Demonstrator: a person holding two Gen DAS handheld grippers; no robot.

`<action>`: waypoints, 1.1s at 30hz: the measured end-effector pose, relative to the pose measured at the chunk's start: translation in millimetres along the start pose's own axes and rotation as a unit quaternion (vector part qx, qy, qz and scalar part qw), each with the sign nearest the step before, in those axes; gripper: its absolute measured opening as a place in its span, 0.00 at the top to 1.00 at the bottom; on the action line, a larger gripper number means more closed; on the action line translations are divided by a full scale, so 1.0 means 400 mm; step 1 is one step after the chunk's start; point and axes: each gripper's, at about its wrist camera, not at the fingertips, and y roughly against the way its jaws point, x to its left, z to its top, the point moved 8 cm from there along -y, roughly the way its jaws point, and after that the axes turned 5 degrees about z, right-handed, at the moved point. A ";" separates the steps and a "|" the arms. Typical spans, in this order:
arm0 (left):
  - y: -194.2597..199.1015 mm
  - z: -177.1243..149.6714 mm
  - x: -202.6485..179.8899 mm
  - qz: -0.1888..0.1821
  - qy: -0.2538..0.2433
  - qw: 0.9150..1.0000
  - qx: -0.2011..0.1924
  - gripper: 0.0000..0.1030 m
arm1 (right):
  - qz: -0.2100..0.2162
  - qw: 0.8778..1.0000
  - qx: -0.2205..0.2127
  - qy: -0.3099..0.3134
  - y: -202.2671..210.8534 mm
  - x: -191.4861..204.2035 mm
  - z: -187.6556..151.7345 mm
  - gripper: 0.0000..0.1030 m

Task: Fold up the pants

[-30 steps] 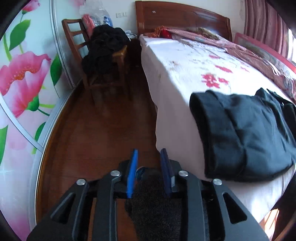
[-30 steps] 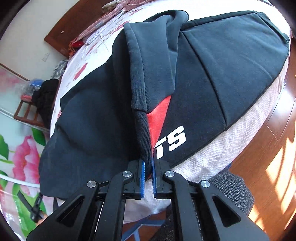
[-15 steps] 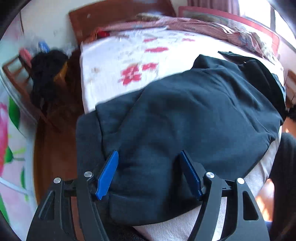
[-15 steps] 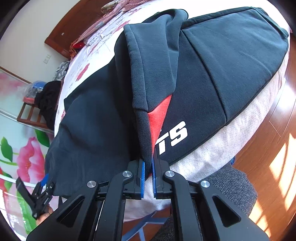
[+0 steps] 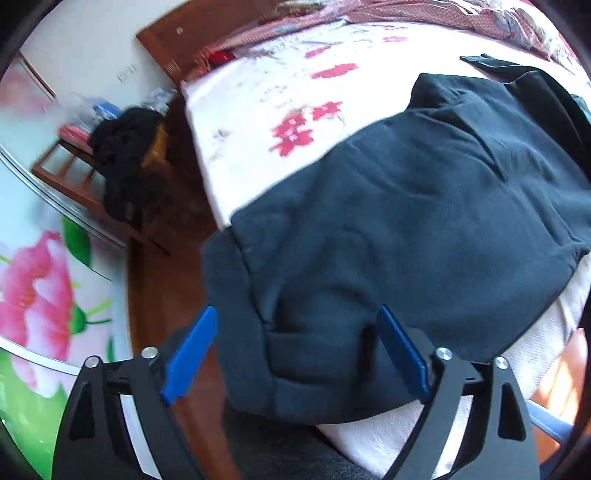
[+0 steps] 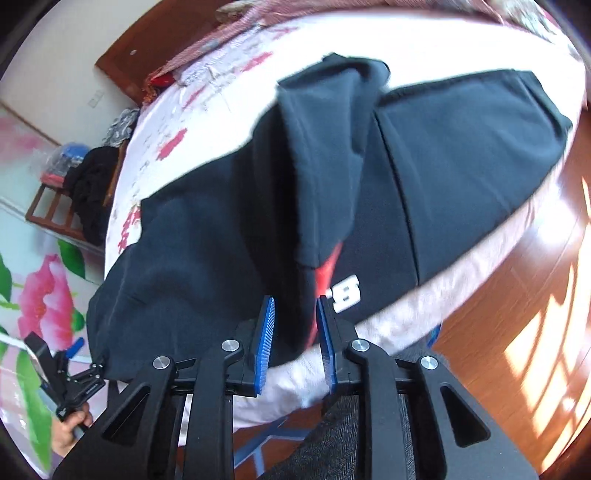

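Dark navy pants [image 5: 406, 229] with a red patch and white letters [image 6: 345, 291] lie folded on the white flowered bed [image 5: 266, 92], hanging over its near edge. My left gripper [image 5: 295, 325] is open wide, its blue pads either side of the pants' near left corner. My right gripper [image 6: 295, 314] is open, its pads apart either side of a hanging fold of the pants [image 6: 299, 317]. The left gripper also shows in the right wrist view [image 6: 70, 358], at the pants' left corner.
A wooden chair piled with dark clothes [image 5: 125, 162] stands left of the bed. A flowered wardrobe door [image 5: 37, 288] is at the left. The wooden headboard [image 5: 207, 29] is at the back. Wooden floor [image 6: 517, 332] lies right of the bed.
My left gripper swung from the floor side onto the pants and opened wide. My right gripper let go of the fold and its pads moved apart.
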 end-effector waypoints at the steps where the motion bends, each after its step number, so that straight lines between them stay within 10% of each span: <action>1: 0.024 0.009 -0.017 0.003 -0.010 1.000 -0.010 0.12 | 0.010 0.999 -0.015 0.029 0.004 0.044 0.041 0.74; 4: 0.121 0.061 -0.113 -0.039 -0.030 0.996 -0.074 0.12 | 0.060 0.989 -0.035 0.133 -0.055 0.211 0.160 0.28; 8: 0.244 0.145 -0.309 -0.198 -0.081 0.961 -0.177 0.12 | 0.068 0.966 0.011 0.248 -0.255 0.390 0.258 0.28; 12: 0.246 0.161 -0.432 -0.316 -0.105 0.930 -0.158 0.12 | 0.045 0.945 0.087 0.313 -0.445 0.457 0.280 0.28; 16: 0.205 0.117 -0.464 -0.331 -0.121 0.928 -0.124 0.12 | 0.013 0.911 0.147 0.385 -0.529 0.478 0.228 0.90; 18: 0.167 0.086 -0.473 -0.333 -0.121 0.930 -0.095 0.12 | -0.011 0.895 0.150 0.421 -0.548 0.485 0.206 0.95; 28: 0.147 -0.005 -0.485 -0.299 -0.163 0.935 -0.097 0.12 | 0.039 0.953 0.091 0.287 -0.528 0.450 0.284 0.93; 30: 0.158 0.011 -0.456 -0.317 -0.132 0.935 -0.087 0.12 | 0.020 0.968 0.029 0.249 -0.458 0.412 0.361 0.77; 31: 0.169 0.016 -0.437 -0.328 -0.112 0.934 -0.086 0.12 | -0.010 0.969 -0.002 0.248 -0.429 0.385 0.399 0.49; 33: 0.191 0.032 -0.395 -0.342 -0.070 0.933 -0.087 0.12 | -0.157 0.944 -0.031 0.287 -0.417 0.305 0.465 0.30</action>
